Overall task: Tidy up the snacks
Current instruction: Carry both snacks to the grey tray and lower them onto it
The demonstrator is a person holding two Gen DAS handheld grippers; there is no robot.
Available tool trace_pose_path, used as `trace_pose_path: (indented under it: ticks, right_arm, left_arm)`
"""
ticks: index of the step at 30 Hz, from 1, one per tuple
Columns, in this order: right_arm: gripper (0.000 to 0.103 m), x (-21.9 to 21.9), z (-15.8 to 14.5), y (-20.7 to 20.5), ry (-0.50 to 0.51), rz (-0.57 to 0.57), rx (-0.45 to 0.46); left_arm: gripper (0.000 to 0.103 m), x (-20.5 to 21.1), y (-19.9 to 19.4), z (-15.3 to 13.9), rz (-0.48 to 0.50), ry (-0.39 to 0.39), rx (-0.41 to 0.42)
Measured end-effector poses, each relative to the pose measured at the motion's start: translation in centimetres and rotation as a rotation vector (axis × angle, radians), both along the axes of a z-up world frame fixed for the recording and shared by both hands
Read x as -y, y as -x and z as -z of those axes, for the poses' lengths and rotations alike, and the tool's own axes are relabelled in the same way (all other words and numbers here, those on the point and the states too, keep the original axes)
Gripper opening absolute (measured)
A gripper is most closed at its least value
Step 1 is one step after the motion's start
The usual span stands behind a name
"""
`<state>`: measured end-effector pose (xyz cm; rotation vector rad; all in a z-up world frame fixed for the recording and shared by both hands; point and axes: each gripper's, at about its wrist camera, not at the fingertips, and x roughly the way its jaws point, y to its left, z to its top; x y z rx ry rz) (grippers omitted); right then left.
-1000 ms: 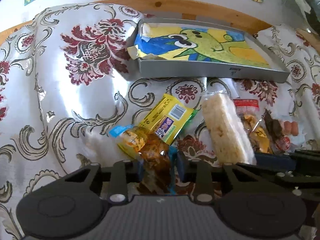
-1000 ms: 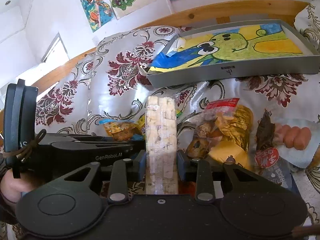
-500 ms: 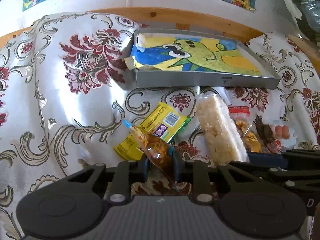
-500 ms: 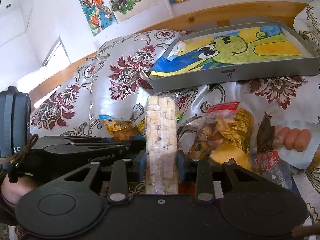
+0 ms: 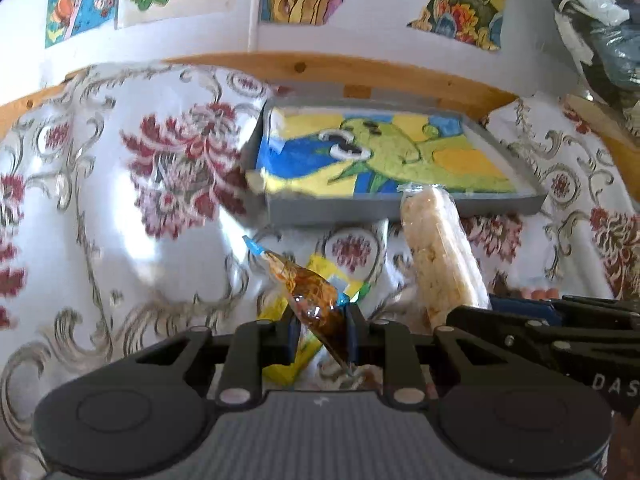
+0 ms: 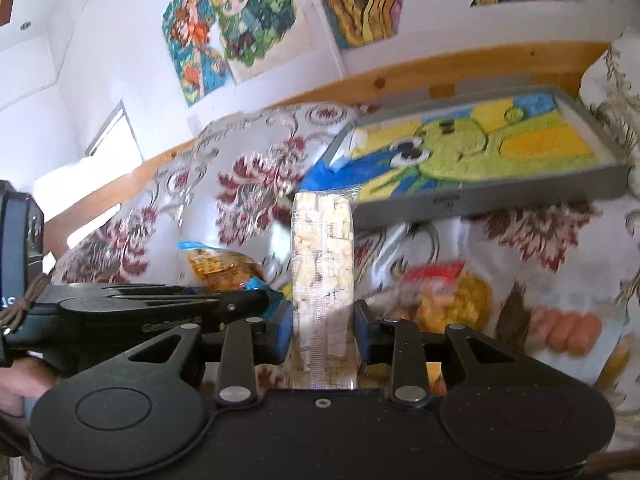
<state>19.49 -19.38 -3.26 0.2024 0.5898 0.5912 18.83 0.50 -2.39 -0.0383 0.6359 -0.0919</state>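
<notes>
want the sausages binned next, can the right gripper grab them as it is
Probably not yet: the right gripper has its jaws shut on the rice bar. The sausages lie uncovered on the cloth, so the path looks free afterwards.

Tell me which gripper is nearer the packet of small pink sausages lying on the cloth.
Right. The right gripper, shut on the rice cracker bar, has the sausage packet just off to its right. The left gripper, holding the brown snack pouch, sits beyond the right one.

A home room: bright hand-coloured cartoon drawings taped to the white wall, a pine wooden rail, and a shiny floral cloth covering the surface.
</notes>
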Motion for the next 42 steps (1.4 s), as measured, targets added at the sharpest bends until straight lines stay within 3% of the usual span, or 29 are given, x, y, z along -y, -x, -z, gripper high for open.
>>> trace_pose_path:
  ticks: [7, 16, 23, 31, 42]
  right_arm:
    - [0.034, 1.7, -2.3, -2.5, -0.029, 0.078, 0.095]
    - [0.034, 4.4, -3.3, -7.0, -0.008, 0.217, 0.174]
    - [0.034, 5.2, -3.8, -12.0, 0.018, 0.268, 0.177]
    - [0.034, 4.2, -2.7, -17.3, 0.118, 0.236, 0.126]
    - [0.034, 1.4, -1.1, -19.1, 0.244, 0.196, 0.095]
  left_arm:
    - [0.025, 0.6, -3.2, -3.4, 0.032, 0.017, 0.072]
    - [0.025, 3.8, -9.7, -5.3, 0.105, 0.003, 0.121]
    - [0.025, 4.8, -14.5, -4.4, 0.091, 0.051, 0.157]
    - [0.025, 3.6, -17.3, -2.0, 0.055, 0.124, 0.124]
    - [0.026, 2.4, -18.8, 0.2, 0.034, 0.187, 0.045]
